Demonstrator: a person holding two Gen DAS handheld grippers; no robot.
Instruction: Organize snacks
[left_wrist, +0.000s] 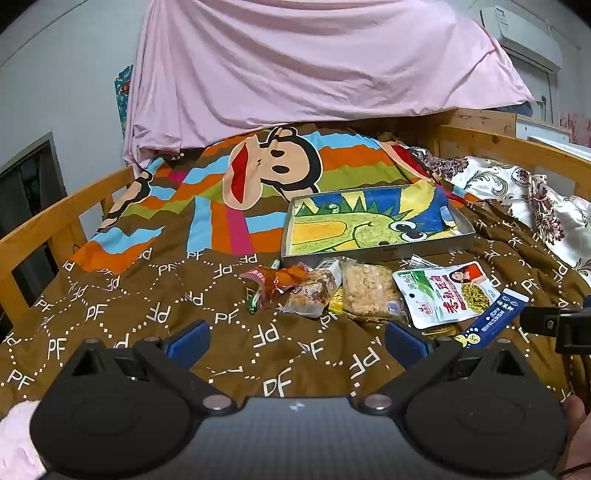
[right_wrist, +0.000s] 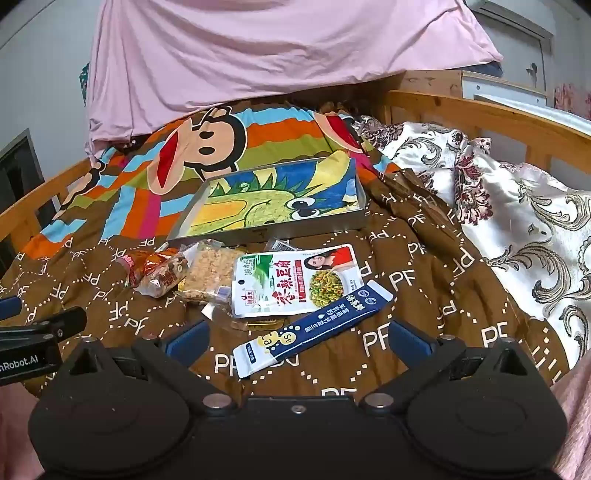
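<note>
metal tray (right_wrist: 258, 230) at twelve o'clock holds no snacks (right_wrist: 295, 280) yet; both grippers (left_wrist: 295, 341) (right_wrist: 297, 343) spread, holding nothing.

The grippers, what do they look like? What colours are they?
Each is a black plastic gripper with two round, fan-shaped arms joined by silver rivets. The left gripper and right gripper both end in blue finger pads. White lettering ending "nRobot.AI" marks the left one's side. A fuzzy pink sleeve covers the person's left wrist.
</note>
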